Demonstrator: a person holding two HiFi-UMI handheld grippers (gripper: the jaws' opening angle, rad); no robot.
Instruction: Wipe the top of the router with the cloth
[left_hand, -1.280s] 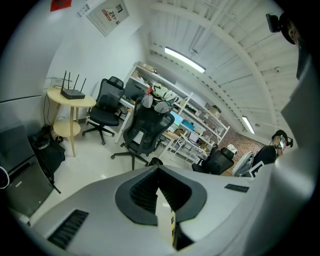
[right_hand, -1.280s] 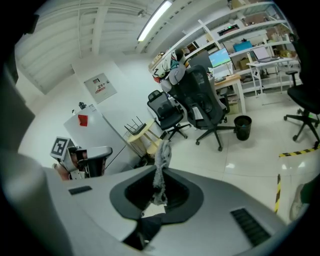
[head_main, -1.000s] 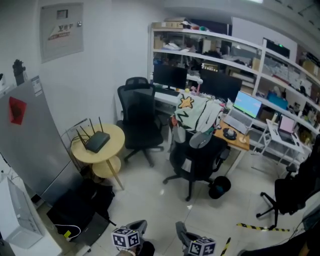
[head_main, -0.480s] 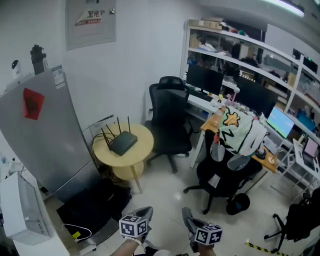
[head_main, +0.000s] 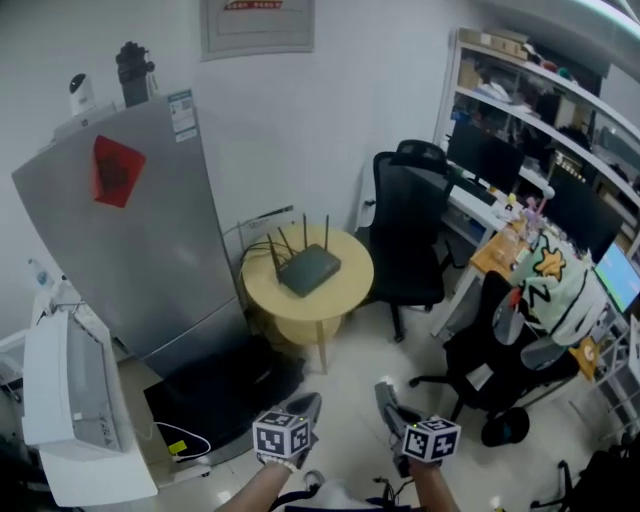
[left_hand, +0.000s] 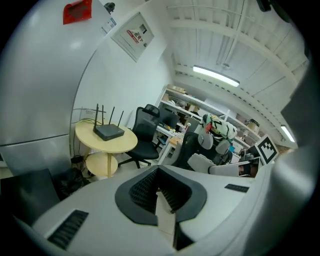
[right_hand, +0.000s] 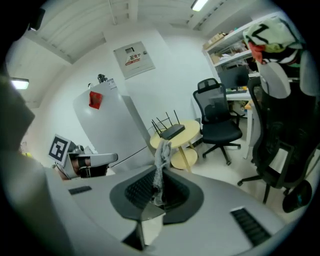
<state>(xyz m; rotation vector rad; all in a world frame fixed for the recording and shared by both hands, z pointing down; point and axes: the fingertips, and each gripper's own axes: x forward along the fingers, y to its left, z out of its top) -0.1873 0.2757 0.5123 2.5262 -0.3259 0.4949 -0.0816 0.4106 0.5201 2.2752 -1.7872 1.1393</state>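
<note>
Two jaw sets have been carried nearer the router (head_main: 308, 270) on the round surface (head_main: 355, 278). The right hand-held gripper (right_hand: 159, 182) is pinched on the cloth (right_hand: 161, 160) and the left hand-held gripper (left_hand: 158, 175) is pressed together, empty. Wiping is judged not yet begun.

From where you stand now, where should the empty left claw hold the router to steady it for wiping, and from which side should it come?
Probably grip the router across the near end of its low, flat body, coming down from above on the side facing you. Its antennas stand up along the far edge, so that side is blocked, and the body lies flat on the round table.
</note>
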